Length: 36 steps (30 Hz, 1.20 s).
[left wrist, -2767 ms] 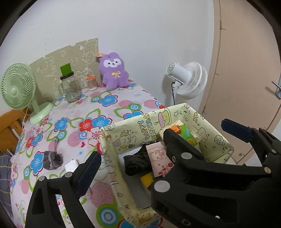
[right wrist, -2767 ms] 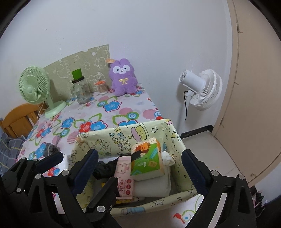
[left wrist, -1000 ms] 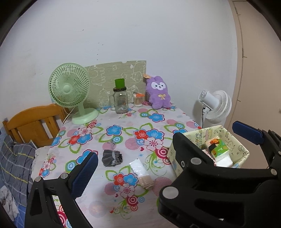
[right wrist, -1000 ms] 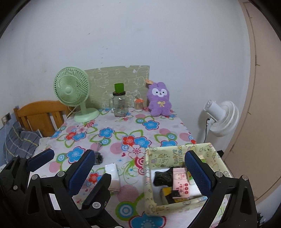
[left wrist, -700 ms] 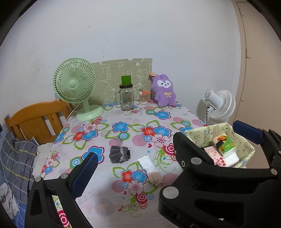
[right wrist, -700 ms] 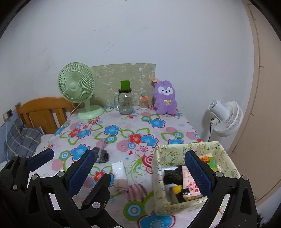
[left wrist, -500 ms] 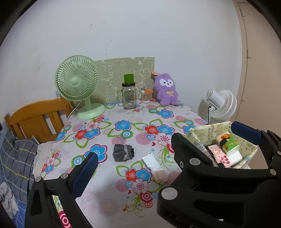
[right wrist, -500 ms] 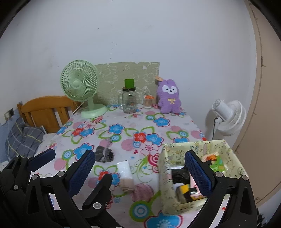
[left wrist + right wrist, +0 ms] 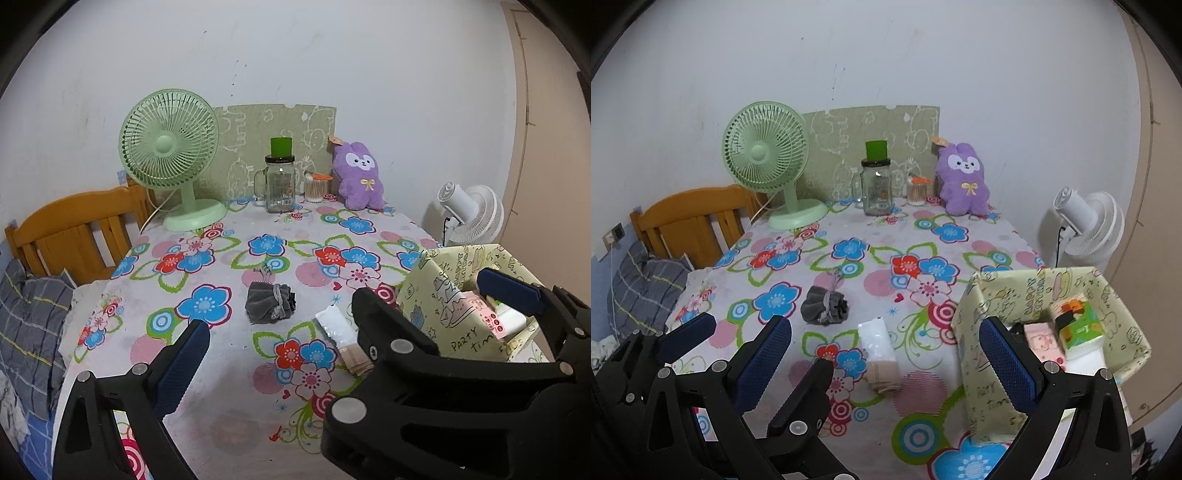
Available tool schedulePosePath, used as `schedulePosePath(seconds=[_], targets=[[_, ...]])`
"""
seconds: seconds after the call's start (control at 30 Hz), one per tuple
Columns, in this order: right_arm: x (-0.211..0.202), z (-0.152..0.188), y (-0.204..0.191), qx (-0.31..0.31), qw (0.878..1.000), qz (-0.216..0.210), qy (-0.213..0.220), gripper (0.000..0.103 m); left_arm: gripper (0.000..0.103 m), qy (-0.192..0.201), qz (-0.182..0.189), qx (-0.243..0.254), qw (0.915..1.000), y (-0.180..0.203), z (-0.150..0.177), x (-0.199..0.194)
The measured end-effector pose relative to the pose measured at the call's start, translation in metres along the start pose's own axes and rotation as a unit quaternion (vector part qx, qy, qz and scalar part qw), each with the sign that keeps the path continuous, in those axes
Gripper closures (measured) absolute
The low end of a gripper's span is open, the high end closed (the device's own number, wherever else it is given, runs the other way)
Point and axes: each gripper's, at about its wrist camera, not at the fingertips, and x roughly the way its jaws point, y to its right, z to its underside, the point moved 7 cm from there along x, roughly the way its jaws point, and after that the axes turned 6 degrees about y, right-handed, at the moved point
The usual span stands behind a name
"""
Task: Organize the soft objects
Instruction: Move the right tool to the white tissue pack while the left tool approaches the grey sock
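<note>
A grey drawstring pouch (image 9: 270, 302) (image 9: 824, 305) lies mid-table on the flowered cloth. To its right lies a flat white-and-beige packet (image 9: 341, 338) (image 9: 878, 354). A yellow cartoon-print box (image 9: 436, 295) (image 9: 993, 295) stands at the table's right edge and holds a pink pack, a green tissue pack and something black. A purple plush (image 9: 360, 177) (image 9: 964, 181) sits against the back wall. My left gripper (image 9: 345, 326) and right gripper (image 9: 884, 356) hover over the near end of the table, both open and empty. The right one frames the packet.
Along the back stand a green desk fan (image 9: 170, 155), a glass jar with a green lid (image 9: 280, 184) and a small swab jar (image 9: 316, 186). A white fan (image 9: 469, 214) stands beyond the right edge. A wooden chair (image 9: 74, 229) and plaid cloth (image 9: 29, 325) are on the left.
Both grippers have pulled back from just above the box to the near end of the table. The pouch and packet have come into view. Both grippers stayed open.
</note>
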Motion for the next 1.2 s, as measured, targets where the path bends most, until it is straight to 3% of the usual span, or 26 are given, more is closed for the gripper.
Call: schedulePosePath(seconds=[0.6,0.8,1.03,1.2], targets=[[0.047,0.036,-0.02,-0.007,0.999,-0.014,-0.047,0.001,0.008,-0.045,-0.015,-0.016,0.9988,-0.023,0.034,0.033],[0.062,0.042,-0.022,-0.011,0.997,-0.027,-0.066,0.015,0.008,-0.062,-0.01,-0.021,0.9978,-0.027,0.041,0.048],[0.08,0.047,-0.023,-0.012,0.996,-0.028,-0.082,0.016,0.008,-0.079,-0.012,-0.008,0.9968,-0.031,0.044,0.066],[0.095,0.051,-0.018,-0.002,0.994,-0.024,-0.103,0.025,0.008,-0.092,-0.013,-0.008,0.9956,-0.034,0.046,0.079]])
